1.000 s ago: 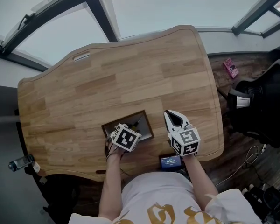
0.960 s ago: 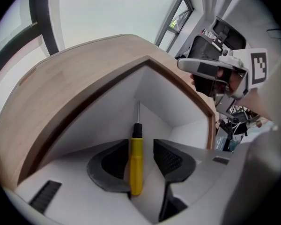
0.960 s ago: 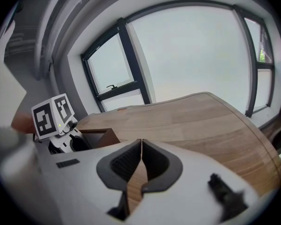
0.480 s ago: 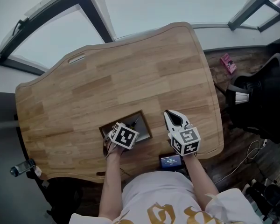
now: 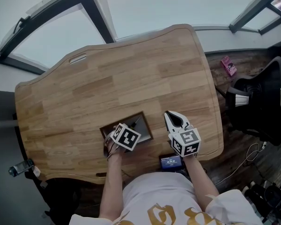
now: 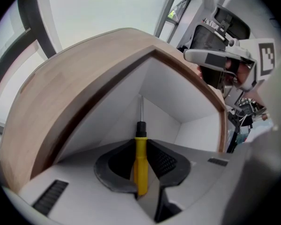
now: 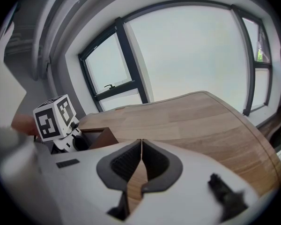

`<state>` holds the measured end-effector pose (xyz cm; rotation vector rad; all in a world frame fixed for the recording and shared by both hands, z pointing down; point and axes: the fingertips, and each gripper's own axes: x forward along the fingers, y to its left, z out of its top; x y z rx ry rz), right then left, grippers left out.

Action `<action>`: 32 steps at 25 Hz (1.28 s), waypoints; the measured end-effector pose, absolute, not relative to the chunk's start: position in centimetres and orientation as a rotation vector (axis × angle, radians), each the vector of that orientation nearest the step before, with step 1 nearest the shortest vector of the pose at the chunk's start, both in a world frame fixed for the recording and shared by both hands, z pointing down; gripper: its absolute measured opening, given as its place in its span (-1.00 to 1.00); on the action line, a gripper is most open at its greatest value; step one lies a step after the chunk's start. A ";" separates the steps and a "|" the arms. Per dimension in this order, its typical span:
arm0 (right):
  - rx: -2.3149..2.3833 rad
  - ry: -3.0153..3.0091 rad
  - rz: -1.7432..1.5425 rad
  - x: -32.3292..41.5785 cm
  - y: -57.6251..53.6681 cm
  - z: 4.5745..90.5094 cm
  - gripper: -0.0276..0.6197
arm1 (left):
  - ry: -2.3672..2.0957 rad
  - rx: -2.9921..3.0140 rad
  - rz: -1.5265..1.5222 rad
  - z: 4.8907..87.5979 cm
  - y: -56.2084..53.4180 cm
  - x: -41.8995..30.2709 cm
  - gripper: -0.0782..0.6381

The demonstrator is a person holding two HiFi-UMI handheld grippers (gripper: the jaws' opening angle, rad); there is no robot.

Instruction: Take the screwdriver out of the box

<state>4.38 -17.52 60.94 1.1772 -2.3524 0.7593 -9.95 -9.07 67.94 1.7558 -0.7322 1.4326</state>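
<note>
Screwdriver (image 6: 140, 170) with a yellow handle stands between the jaws of the left gripper (image 6: 140, 146). These jaws are closing on the handle, and the dark pads seem to touch it already on both sides. The black collar and the thin metal shaft point away from the jaws, toward the far corner of the box (image 6: 168, 88). The screwdriver is inside the box, low between its white walls.

The left gripper reaches steeply down into the box, which sits on the wooden bench (image 5: 131, 69) near the edge closest to the person. The right gripper (image 7: 141, 144) is just beside the box. Its jaws are together, with nothing between them, and only the bench is seen in front of them.

As for the task, the reaching appears done and the grip is being taken at this moment. What is left is to lift the screwdriver up over the rim and out; no lift is seen yet.

Compared with the earlier head view, little has changed. The left gripper is over the same box, the right gripper is in the same place, and the box has not shifted on the bench.
</note>
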 end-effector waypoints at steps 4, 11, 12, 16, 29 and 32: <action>1.181 -2.352 0.755 4.5 -17.5 60.8 -0.82 | -0.725 1.757 1.435 68.0 -9.1 -9.9 -0.55; 1.178 -2.354 0.748 4.4 -17.2 60.6 -0.82 | -0.720 1.769 1.449 68.0 -9.1 -9.8 -0.55; 1.177 -2.354 0.746 4.3 -17.2 60.6 -0.82 | -0.716 1.778 1.464 68.0 -9.0 -9.8 -0.56; 1.176 -2.358 0.736 4.4 -17.3 60.2 -0.82 | -0.707 1.796 1.483 68.0 -9.0 -9.8 -0.56; 1.168 -2.363 0.720 5.0 -17.1 59.6 -0.82 | -0.727 1.802 1.474 67.3 -9.1 -9.9 -0.56; 1.165 -2.367 0.715 5.0 -17.1 59.4 -0.82 | -0.729 1.807 1.455 66.7 -9.3 -10.0 -0.56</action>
